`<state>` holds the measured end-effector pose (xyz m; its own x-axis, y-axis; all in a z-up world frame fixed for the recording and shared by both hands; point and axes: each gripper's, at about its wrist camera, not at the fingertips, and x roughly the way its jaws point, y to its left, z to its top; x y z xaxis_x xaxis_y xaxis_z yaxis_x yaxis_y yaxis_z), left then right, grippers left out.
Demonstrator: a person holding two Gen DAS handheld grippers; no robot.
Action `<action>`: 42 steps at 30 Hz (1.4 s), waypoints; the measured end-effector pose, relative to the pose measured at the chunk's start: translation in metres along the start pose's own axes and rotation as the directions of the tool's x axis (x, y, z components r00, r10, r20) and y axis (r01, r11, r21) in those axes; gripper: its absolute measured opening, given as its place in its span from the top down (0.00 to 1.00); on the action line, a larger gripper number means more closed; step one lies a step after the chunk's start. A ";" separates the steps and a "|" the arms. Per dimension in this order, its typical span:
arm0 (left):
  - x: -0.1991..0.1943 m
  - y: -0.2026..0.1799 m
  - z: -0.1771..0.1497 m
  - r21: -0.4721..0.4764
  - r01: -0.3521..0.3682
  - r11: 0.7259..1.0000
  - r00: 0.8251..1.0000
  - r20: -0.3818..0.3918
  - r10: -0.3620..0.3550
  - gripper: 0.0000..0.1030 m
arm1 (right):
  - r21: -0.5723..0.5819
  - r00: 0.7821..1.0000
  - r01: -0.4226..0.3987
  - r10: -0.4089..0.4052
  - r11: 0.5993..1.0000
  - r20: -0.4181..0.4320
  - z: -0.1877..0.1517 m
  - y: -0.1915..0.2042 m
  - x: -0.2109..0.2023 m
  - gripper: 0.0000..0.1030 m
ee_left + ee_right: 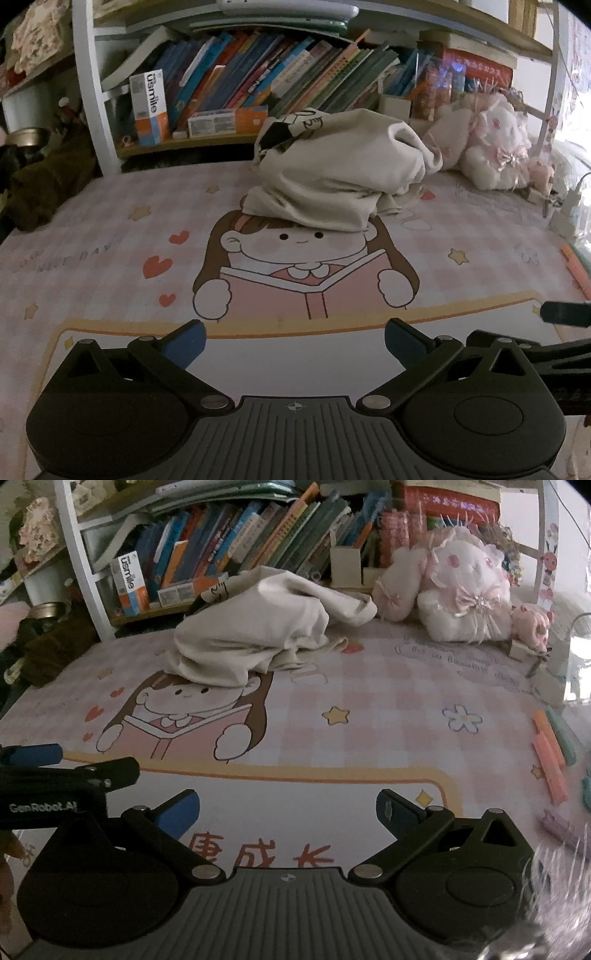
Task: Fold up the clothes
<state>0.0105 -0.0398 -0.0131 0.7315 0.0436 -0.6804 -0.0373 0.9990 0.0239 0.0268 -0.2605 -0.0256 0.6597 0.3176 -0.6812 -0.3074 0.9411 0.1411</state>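
A crumpled cream garment [340, 170] with a black print lies in a heap at the far side of the pink cartoon desk mat [110, 236]. In the right wrist view the same cream garment [251, 635] sits left of centre on the desk mat [369, 701]. My left gripper [295, 345] hovers open over the mat's near edge, well short of the garment, with nothing between its blue fingers. My right gripper [288, 814] is also open and empty, at the near edge. Each gripper shows at the side of the other's view.
A shelf of leaning books [258, 77] runs along the back, with a white frame post [88, 92]. A pink plush toy [465, 587] lies at the back right. Several highlighter pens [554, 749] lie at the right edge. Dark cloth [40, 184] sits at the left.
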 end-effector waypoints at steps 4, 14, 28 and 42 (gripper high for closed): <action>0.006 -0.006 0.003 0.024 -0.025 0.999 1.000 -0.009 0.025 0.00 | -0.011 1.000 -0.013 0.013 1.000 0.013 0.002 -0.007 0.002 0.01; 0.052 -0.019 0.048 0.057 -0.012 0.998 1.000 0.008 0.011 0.00 | 0.006 1.000 -0.027 0.027 1.000 0.010 0.001 -0.034 0.003 0.12; 0.123 -0.098 0.100 0.406 -0.154 0.901 0.968 0.246 0.055 0.00 | -0.023 0.999 0.028 -0.028 0.999 0.016 -0.010 -0.061 -0.025 0.30; 0.043 -0.009 0.100 0.190 0.081 0.978 0.956 0.263 -0.130 0.95 | -0.201 0.996 0.072 -0.061 0.977 0.061 -0.010 -0.016 -0.039 0.53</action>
<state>0.1108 -0.0466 0.0308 0.8833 -0.0859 -0.4609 0.1517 0.9826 0.1075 -0.0004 -0.2891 -0.0083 0.7180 0.2665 -0.6430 -0.3908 0.9188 -0.0556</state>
